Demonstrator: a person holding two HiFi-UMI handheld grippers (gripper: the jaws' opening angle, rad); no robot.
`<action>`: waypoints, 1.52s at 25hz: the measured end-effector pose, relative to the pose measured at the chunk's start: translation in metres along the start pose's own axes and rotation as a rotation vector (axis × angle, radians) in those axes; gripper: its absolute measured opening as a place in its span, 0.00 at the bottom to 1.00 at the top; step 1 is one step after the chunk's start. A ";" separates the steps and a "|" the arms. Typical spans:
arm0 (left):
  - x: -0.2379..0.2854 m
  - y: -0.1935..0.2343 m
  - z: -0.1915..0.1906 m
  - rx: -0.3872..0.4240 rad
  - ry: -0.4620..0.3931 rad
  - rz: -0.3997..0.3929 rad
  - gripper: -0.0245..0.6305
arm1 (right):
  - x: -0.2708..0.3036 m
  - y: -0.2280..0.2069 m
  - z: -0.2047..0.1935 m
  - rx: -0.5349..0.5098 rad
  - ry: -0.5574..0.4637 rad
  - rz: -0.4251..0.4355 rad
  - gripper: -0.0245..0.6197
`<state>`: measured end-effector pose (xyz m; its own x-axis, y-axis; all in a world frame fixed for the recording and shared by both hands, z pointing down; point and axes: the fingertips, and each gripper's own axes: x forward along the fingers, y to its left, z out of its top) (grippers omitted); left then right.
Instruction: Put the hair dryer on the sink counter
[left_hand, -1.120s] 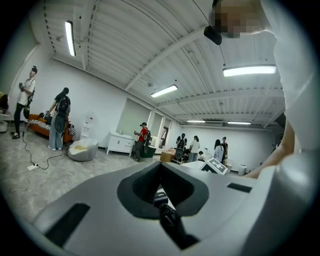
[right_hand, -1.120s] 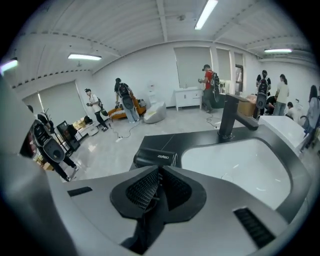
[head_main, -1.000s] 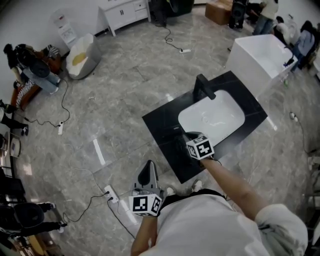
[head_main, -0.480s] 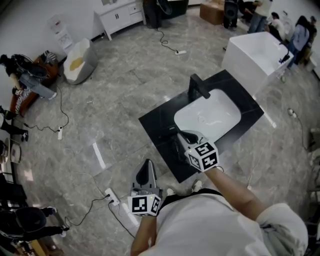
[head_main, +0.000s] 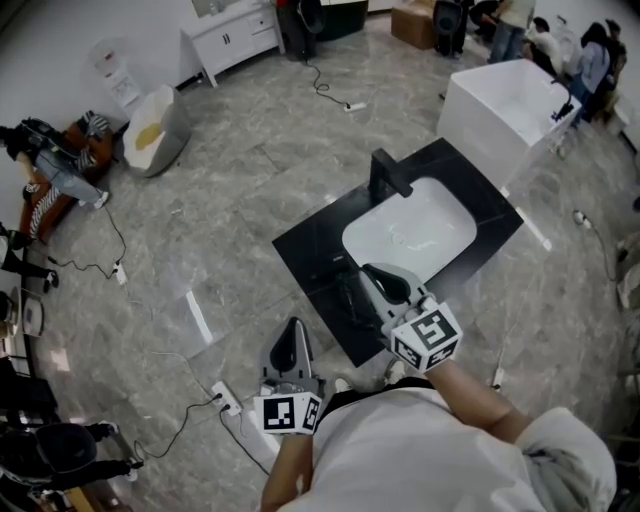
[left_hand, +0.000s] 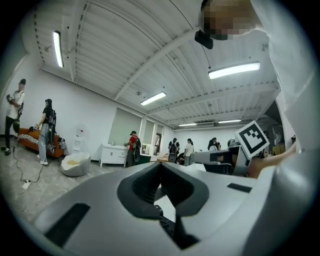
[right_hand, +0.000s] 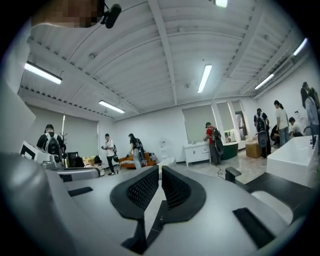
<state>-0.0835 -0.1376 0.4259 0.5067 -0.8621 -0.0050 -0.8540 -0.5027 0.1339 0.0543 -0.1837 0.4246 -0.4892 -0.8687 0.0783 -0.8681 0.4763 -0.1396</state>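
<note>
The black sink counter (head_main: 308, 248) holds a white basin (head_main: 410, 235) and a black faucet (head_main: 386, 176). A dark shape with a cord, which looks like the hair dryer (head_main: 346, 292), lies on the counter's near left part; it is hard to tell from the black top. My right gripper (head_main: 370, 270) hangs above that spot, shut, with nothing between its fingers; its own view shows it (right_hand: 160, 172) level, the counter (right_hand: 272, 186) low at the right. My left gripper (head_main: 296, 326) is over the floor beside the counter and looks shut and empty (left_hand: 160, 167).
A white tub (head_main: 505, 105) stands behind the counter. Cables and a power strip (head_main: 226, 397) lie on the marble floor at the left. A white cabinet (head_main: 228, 30) and several people stand along the far walls.
My right gripper has risen off the counter and drawn back toward me, still shut and empty. The left gripper has come up only a little.
</note>
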 end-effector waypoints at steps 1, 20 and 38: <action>0.000 -0.002 0.001 0.003 -0.003 -0.003 0.04 | -0.004 0.002 0.005 -0.018 -0.015 0.001 0.11; -0.005 -0.036 0.036 0.126 -0.104 -0.025 0.04 | -0.075 0.001 0.074 -0.089 -0.220 -0.014 0.11; -0.010 -0.061 0.032 0.146 -0.110 0.018 0.04 | -0.099 -0.005 0.074 -0.126 -0.205 0.028 0.11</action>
<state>-0.0399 -0.1006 0.3865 0.4819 -0.8688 -0.1138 -0.8750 -0.4840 -0.0102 0.1135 -0.1100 0.3450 -0.4973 -0.8581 -0.1275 -0.8643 0.5029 -0.0132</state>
